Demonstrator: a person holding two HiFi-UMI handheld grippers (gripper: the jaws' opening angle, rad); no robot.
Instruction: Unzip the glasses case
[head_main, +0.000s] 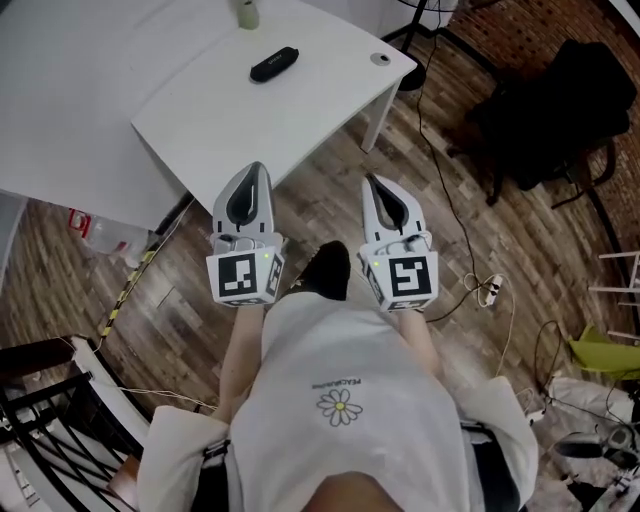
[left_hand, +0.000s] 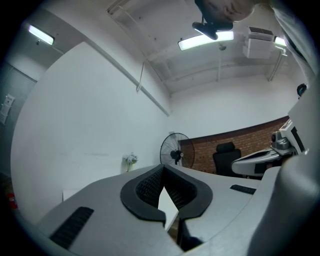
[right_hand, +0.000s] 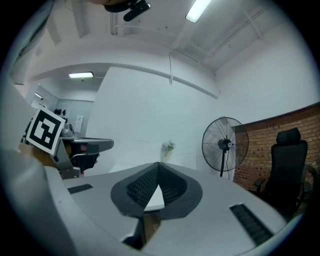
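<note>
Noted glasses case (head_main: 274, 64) lying on bench (head_main: 200, 110), well apart from both claws. Found left claw (head_main: 256, 168) and right claw (head_main: 373, 181) pressed together, empty, held level short of bench edge. Judged not started: reaching, holding, pulling zip all left.

Hardly anything here can be read as words or numbers. The person's white shirt (head_main: 340, 440) bears 1 short line of small print (head_main: 338, 382) above a drawn daisy (head_main: 340, 407); it is seen upside down and is too small to make out. The cube of the left tool (head_main: 256, 172) shows a square black-and-white code marker (head_main: 240, 277), and the cube of the right tool (head_main: 373, 182) shows a second marker (head_main: 405, 275). Both are coded patterns, not letters. The right gripper view shows 1 more such pattern (right_hand: 44, 131) at its left edge.
</note>
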